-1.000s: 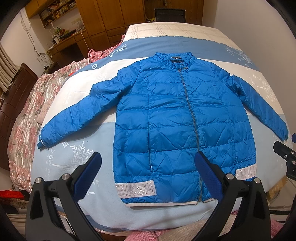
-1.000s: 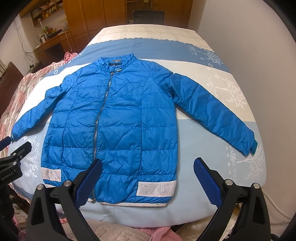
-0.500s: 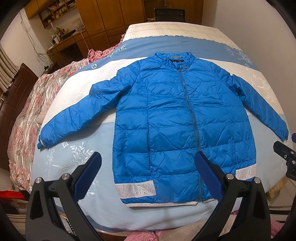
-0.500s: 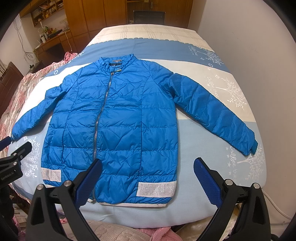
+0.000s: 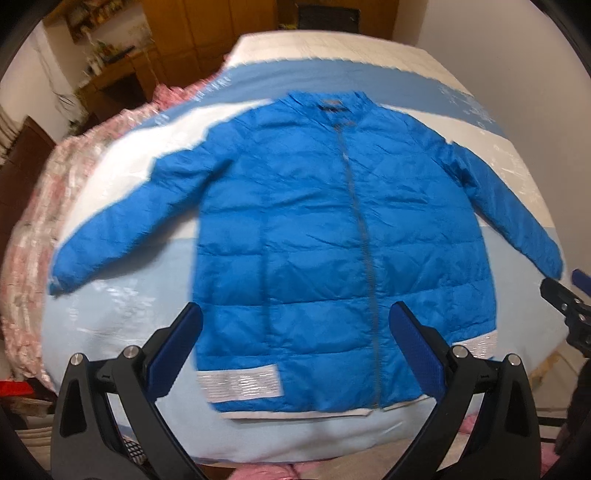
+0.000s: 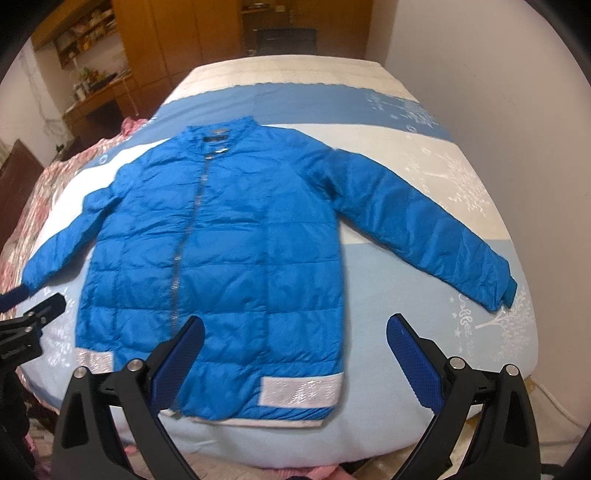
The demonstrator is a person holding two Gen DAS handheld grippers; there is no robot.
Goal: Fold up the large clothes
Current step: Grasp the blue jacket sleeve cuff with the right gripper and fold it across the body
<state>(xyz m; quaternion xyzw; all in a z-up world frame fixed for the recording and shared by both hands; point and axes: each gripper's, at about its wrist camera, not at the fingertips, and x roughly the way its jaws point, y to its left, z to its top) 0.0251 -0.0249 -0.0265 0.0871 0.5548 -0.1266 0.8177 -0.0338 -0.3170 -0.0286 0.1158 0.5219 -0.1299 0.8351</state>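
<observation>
A blue quilted jacket (image 5: 332,236) lies flat on the bed, zipped, collar far, both sleeves spread out to the sides, silver bands at the hem. It also shows in the right wrist view (image 6: 236,236). My left gripper (image 5: 295,332) is open and empty, held above the jacket's hem. My right gripper (image 6: 295,339) is open and empty, held above the hem's right part. Each gripper shows at the edge of the other's view: the right one (image 5: 569,306) and the left one (image 6: 29,325).
The bed (image 6: 424,266) has a blue and white striped cover with tree prints. A pink floral quilt (image 5: 33,206) lies along its left side. A wall (image 6: 498,74) runs along the right. Wooden cabinets (image 5: 207,29) and a desk stand at the far end.
Both grippers have moved forward toward the jacket, which now looks larger. The views are blurred from motion. The jacket has not moved.
</observation>
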